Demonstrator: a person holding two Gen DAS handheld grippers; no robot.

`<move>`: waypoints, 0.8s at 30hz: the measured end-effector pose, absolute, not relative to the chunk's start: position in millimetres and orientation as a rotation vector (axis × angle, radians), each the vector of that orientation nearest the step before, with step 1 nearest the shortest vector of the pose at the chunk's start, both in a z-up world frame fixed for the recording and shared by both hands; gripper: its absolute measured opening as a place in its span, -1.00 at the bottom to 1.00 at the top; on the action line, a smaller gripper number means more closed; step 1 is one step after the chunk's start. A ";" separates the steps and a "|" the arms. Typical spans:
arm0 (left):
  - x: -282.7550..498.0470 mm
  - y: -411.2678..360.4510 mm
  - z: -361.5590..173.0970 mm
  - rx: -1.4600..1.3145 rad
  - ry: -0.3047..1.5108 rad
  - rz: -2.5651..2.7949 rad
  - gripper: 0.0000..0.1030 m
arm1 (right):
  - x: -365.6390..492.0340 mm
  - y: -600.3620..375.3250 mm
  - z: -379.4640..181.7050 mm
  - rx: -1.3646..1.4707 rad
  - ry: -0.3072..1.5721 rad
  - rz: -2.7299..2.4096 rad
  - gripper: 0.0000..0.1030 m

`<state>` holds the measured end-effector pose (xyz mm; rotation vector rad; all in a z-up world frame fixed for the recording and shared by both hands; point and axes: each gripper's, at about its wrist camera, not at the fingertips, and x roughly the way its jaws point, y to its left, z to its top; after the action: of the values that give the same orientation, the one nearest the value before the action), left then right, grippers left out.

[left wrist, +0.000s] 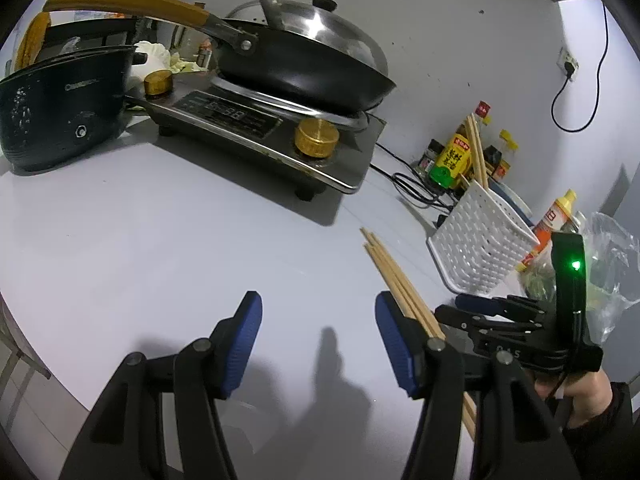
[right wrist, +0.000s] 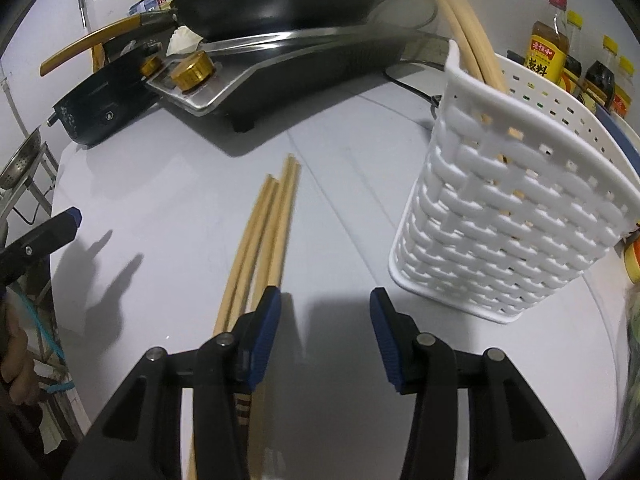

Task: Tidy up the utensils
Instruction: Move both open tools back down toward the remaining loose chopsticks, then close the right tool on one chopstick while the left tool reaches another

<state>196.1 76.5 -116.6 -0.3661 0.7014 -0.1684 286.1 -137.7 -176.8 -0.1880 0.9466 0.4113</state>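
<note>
left tool (left wrist: 318, 340) seen spread, nothing between pads, held above bare desk (left wrist: 160, 240). right tool (right wrist: 324, 336) also spread, gap empty; its left pad just beside loose chopsticks (right wrist: 268, 232), contact cannot be told. chopsticks laid flat mid-desk, tips pointed toward stove (right wrist: 288, 64). white basket (right wrist: 512, 216) stood near desk's right edge, 2 chopsticks in basket (right wrist: 460, 12) leaned up and out. sauce bottles (right wrist: 548, 52) lined behind basket. wok (left wrist: 304, 68) set on stove.

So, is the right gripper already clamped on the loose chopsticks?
No, the right gripper is open and empty, the chopsticks lying on the table outside one finger.
</note>
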 end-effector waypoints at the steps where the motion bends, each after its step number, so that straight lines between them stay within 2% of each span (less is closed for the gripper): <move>1: 196.6 73.0 -116.6 -0.359 0.706 -0.175 0.14 | 286.0 -138.4 -178.1 -0.191 0.950 0.409 -0.15; 11: 198.2 50.4 -114.5 -0.328 0.724 -0.198 0.14 | 278.8 -135.2 -173.2 -0.180 0.912 0.474 -0.16; 18: 197.4 41.0 -112.3 -0.305 0.739 -0.201 0.14 | 279.3 -126.9 -181.6 -0.240 0.883 0.469 -0.44; 20: 198.7 35.1 -112.7 -0.292 0.749 -0.208 0.14 | 278.8 -128.8 -182.3 -0.236 0.880 0.470 -0.57; 22: 199.7 27.1 -113.6 -0.275 0.758 -0.217 0.14 | 277.8 -133.5 -182.2 -0.238 0.874 0.465 -0.86; 24: 201.4 19.3 -114.5 -0.258 0.766 -0.229 0.14 | 275.8 -141.7 -182.0 -0.230 0.875 0.472 -0.88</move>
<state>201.4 19.3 -114.5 -0.2578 0.7663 -0.2288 275.8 -141.7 -182.0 -0.2296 0.8750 0.4715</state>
